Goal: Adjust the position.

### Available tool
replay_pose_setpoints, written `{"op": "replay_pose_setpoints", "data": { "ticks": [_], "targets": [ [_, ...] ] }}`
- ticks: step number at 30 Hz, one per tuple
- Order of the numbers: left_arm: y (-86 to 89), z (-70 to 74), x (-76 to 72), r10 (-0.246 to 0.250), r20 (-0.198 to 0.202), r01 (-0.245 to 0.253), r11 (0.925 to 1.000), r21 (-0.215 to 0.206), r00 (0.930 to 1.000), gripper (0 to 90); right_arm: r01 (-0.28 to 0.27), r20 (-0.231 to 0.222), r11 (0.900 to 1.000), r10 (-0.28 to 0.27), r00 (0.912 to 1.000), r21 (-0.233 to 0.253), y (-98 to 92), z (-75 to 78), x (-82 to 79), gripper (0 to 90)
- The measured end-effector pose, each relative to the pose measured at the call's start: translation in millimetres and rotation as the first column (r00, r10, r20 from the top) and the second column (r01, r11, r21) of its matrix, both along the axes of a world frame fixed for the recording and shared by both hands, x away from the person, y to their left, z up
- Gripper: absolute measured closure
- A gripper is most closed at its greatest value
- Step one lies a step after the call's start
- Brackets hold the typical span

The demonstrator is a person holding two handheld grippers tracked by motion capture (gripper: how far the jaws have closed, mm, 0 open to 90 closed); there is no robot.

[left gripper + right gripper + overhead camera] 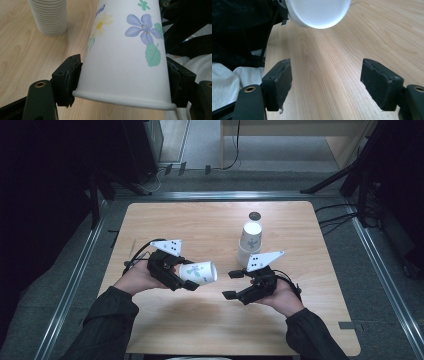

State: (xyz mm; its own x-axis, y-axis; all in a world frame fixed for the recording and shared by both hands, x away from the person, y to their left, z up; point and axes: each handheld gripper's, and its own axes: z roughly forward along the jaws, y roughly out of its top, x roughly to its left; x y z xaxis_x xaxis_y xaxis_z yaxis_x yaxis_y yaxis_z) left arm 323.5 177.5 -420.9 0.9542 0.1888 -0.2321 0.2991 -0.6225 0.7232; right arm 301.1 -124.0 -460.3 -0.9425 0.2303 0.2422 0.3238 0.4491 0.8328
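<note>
Two claws: left claw (189,276) clamped on flowered paper cup (200,272); right claw (233,284) wide open, empty.

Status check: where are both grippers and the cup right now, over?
Left gripper shut on flowered paper cup, held sideways above the table. Right gripper open, holding nothing, facing the cup's base. Cup stack behind, nothing between.

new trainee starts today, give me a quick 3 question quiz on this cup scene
1. True or false: the left gripper is shut on the flowered cup.
2. The right gripper is: A) open, holding nothing B) shut on a cup C) gripping the cup stack.
3. What does the cup stack stand on?

Key: 1 true. 2 A. 3 the wooden table.
</note>
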Motion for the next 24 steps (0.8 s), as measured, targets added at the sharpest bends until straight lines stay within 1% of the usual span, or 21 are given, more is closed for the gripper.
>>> {"op": "replay_pose_setpoints", "data": {
  "ticks": [2,3,5,8,9,10,11,12,14,16,19,20,21,22,24],
  "targets": [
    [-2.5,2.6,4.3,-0.010,-0.003,0.011,0.9995,0.030,0.9999,25.0,-0.001,0.005,1.000,0.001,1.0000,-0.004,1.1,-0.6,0.0,25.7],
    [-3.5,3.4,5.6,-0.014,0.008,0.013,0.9990,0.044,0.9999,25.0,-0.002,0.003,1.000,0.002,1.0000,-0.006,1.6,-0.6,-0.1,25.7],
    [-6.0,5.2,8.4,-0.021,0.008,0.020,0.9972,0.072,0.9997,25.0,-0.002,0.008,1.000,0.002,1.0000,-0.008,2.2,-0.8,0.3,25.7],
    [-10.3,7.0,11.4,-0.032,0.036,0.028,0.9940,0.105,0.9989,25.0,-0.001,0.006,1.000,0.002,1.0000,-0.008,2.8,-1.3,1.0,25.7],
    [-10.9,7.2,12.2,-0.036,0.033,0.032,0.9937,0.107,0.9988,25.1,-0.001,0.007,1.000,0.001,1.0000,-0.009,3.1,-1.7,1.6,25.7],
    [-11.9,7.3,12.8,-0.040,0.038,0.035,0.9933,0.110,0.9985,25.1,0.000,0.009,1.000,0.000,1.0000,-0.010,3.2,-1.9,1.8,25.7],
    [-12.6,6.9,12.8,-0.036,0.037,0.032,0.9941,0.103,0.9987,25.1,0.001,0.012,1.000,-0.001,0.9999,-0.011,3.4,-2.1,2.3,25.7],
    [-13.0,6.3,13.7,-0.043,0.029,0.039,0.9933,0.109,0.9986,25.0,0.001,0.012,1.000,-0.001,0.9999,-0.013,3.5,-2.1,2.4,25.7],
    [-14.1,4.4,13.1,-0.038,0.035,0.033,0.9900,0.137,0.9986,25.0,0.000,0.016,1.000,0.001,0.9999,-0.010,3.6,-1.9,2.4,25.7],
    [-14.9,2.0,12.7,-0.048,0.038,0.041,0.9857,0.163,0.9981,25.0,-0.001,0.013,1.000,0.001,0.9999,-0.012,3.8,-1.9,2.2,25.7],
    [-16.5,-4.0,11.1,-0.068,0.037,0.058,0.9738,0.220,0.9970,25.0,0.008,0.014,1.000,-0.008,0.9999,-0.015,5.6,-2.1,2.0,25.7],
    [-17.4,-5.7,10.8,-0.069,0.032,0.059,0.9710,0.231,0.9971,25.0,0.005,0.009,1.000,-0.005,0.9999,-0.016,6.4,-2.0,1.5,25.7],
    [-18.8,-7.4,10.2,-0.068,0.032,0.059,0.9695,0.238,0.9972,25.0,0.002,0.013,1.000,-0.002,0.9999,-0.017,7.4,-2.3,1.5,25.7],
    [-19.8,-8.0,10.3,-0.073,0.028,0.064,0.9663,0.249,0.9969,25.0,-0.002,0.016,1.000,0.003,0.9999,-0.021,8.7,-2.9,1.6,25.7],
    [-22.5,-9.8,9.6,-0.085,0.025,0.076,0.9630,0.259,0.9961,25.0,-0.007,0.014,1.000,0.007,0.9999,-0.026,11.2,-3.9,1.4,25.7]
  ]
}}
